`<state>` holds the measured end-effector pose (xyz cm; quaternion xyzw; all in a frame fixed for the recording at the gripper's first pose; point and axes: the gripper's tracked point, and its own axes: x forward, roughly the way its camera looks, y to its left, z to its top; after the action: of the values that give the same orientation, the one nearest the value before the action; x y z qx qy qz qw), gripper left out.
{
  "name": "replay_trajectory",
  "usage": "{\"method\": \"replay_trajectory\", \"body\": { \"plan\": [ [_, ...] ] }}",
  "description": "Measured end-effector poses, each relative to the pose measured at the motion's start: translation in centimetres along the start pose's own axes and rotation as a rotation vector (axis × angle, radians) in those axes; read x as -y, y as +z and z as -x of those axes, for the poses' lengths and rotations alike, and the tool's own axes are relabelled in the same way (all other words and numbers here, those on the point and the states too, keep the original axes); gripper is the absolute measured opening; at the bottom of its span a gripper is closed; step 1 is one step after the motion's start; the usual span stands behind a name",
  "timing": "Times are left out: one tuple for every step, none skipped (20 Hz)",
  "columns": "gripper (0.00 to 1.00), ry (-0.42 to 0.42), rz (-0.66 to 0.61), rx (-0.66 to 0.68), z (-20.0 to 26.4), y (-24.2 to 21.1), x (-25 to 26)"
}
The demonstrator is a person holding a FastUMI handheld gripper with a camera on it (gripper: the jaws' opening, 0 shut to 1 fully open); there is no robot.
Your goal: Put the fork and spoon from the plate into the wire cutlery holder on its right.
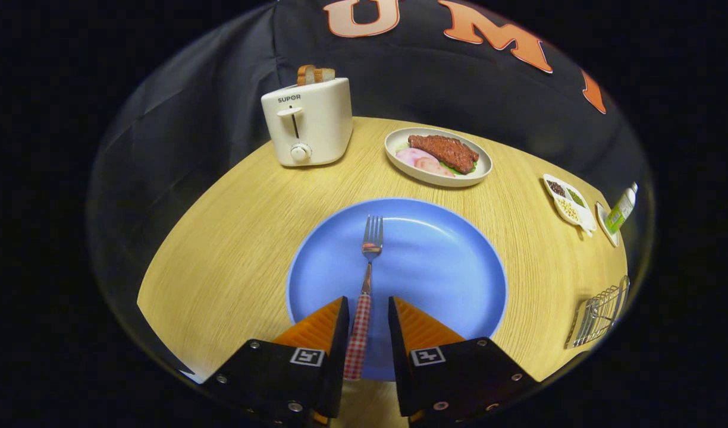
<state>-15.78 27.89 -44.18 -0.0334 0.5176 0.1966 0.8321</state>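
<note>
One fork (pixel 367 279) lies on the blue plate (pixel 453 261), its checked handle between the claw's (pixel 367 309) parted, not yet gripping fingers; the wire holder (pixel 599 312) waits right.

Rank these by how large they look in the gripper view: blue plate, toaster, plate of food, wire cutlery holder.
1. blue plate, nearest the open gripper
2. toaster and plate of food: alike, unranked
3. wire cutlery holder, partly cut off
</note>
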Motion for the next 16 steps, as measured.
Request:
{"method": "replay_trajectory", "body": {
  "plan": [
    [0.32, -0.001, 0.005, -0.004, -0.4, -0.3, -0.1],
    [0.28, -0.013, 0.005, 0.007, -0.4, -0.1, 0.1],
    [0.19, -0.012, -0.004, 0.005, -0.4, -0.1, 0.2],
    [0.15, 0.006, -0.023, 0.002, -0.3, -0.2, -0.3],
    [0.12, 0.014, -0.034, 0.003, -0.2, 0.0, -0.3],
    [0.11, 0.017, -0.032, 0.004, 0.1, 0.1, 0.0],
    [0.10, 0.018, -0.025, 0.002, 0.5, 0.1, 0.2],
    [0.10, 0.020, -0.017, 0.005, 0.9, 0.2, 0.5],
    [0.10, 0.018, -0.014, 0.012, 1.3, 0.4, 1.0],
    [0.10, 0.019, -0.018, 0.019, 1.9, 0.7, 1.4],
    [0.10, 0.018, -0.027, 0.027, 2.4, 1.0, 2.0],
    [0.10, 0.014, -0.036, 0.037, 3.2, 1.4, 2.7],
    [0.11, 0.009, -0.045, 0.052, 3.8, 1.9, 3.6],
    [0.10, -0.002, -0.051, 0.067, 4.5, 2.3, 4.6],
    [0.10, -0.016, -0.050, 0.073, 5.1, 2.5, 5.6],
    [0.10, -0.030, -0.053, 0.083, 5.8, 2.7, 6.7]
  ]
}}
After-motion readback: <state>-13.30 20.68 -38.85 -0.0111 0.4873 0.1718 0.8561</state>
